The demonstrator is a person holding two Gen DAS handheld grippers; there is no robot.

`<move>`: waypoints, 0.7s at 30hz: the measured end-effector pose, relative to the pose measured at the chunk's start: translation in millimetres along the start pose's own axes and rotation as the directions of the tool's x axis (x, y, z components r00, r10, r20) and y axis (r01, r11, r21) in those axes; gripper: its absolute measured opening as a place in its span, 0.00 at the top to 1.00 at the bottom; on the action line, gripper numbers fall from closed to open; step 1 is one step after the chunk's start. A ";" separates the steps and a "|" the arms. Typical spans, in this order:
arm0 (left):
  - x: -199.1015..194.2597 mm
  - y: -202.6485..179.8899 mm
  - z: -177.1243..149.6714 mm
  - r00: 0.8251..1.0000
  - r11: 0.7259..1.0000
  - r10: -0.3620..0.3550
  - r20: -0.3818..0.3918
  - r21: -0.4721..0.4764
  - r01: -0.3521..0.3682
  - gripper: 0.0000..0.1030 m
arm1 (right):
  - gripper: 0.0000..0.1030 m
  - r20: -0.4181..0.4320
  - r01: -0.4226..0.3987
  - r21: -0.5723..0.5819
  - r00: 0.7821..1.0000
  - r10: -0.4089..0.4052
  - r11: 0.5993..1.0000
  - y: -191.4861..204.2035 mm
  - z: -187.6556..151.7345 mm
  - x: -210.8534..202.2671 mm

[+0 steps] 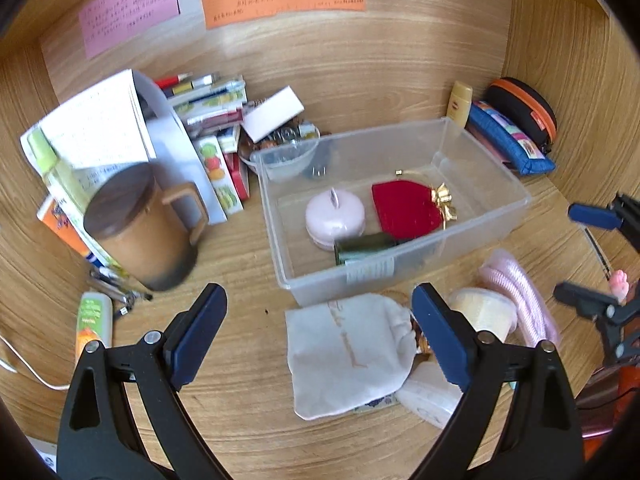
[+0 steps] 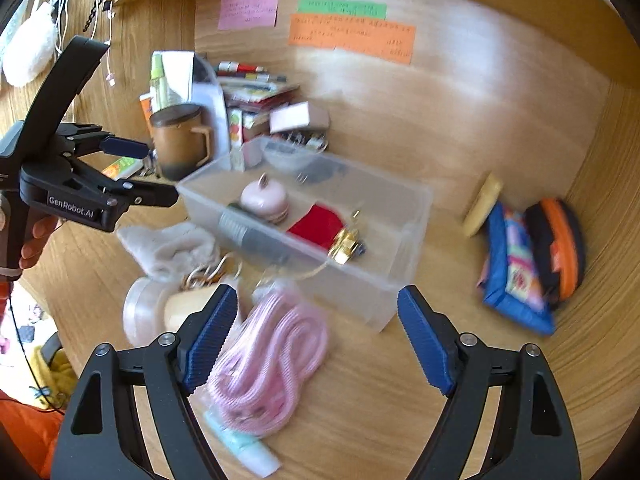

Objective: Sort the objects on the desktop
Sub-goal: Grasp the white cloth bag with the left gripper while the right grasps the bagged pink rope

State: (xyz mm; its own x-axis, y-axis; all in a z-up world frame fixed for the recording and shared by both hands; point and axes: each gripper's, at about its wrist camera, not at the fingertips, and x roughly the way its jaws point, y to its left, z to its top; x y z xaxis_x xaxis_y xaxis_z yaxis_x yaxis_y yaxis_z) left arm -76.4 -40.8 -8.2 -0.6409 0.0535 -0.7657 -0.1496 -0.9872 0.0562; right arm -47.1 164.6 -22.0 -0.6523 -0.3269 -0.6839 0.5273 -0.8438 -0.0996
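On a cluttered wooden counter (image 1: 248, 432), a clear bin (image 1: 400, 272) collecting small items sits at twelve o'clock while the left claw (image 1: 320, 336) and right claw (image 2: 316, 336), both spread empty, hover above unsorted pouch (image 1: 344, 356) and pink cable (image 2: 272, 360).

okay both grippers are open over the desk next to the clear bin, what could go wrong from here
1. The pink cord lies coiled loosely under the open right gripper; a pinch might catch one loop, so the rest could trail or snag on the clear bin.
2. The white pouch below the open left gripper overlaps small items; lifting it may drag them along.
3. The lidded brown mug stands near the left gripper; a sideways swing could knock it.
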 end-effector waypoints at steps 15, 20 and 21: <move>36.1 1.3 -35.0 0.988 0.991 -0.119 -0.103 -0.069 0.112 0.08 | 0.22 -0.115 -0.087 0.103 0.988 0.099 0.991 -3.9 -38.3 37.6; 50.6 -3.1 -36.6 0.980 0.988 -0.145 -0.137 -0.064 0.138 0.07 | 0.22 -0.144 -0.050 0.106 0.987 0.065 0.993 -13.0 -45.9 42.6; 54.1 -3.0 -36.2 0.977 0.987 -0.155 -0.145 -0.071 0.145 0.05 | 0.22 -0.153 -0.045 0.106 0.986 0.061 0.993 -14.9 -46.9 45.7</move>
State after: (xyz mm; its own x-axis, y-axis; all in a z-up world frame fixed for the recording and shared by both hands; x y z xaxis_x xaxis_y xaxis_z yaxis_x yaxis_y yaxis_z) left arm -83.4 -40.3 -73.0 -0.4943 0.1830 -0.8498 -0.1873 -0.9771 -0.1015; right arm -59.3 182.3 -85.7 -0.5277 -0.3087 -0.7913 0.4952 -0.8687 0.0086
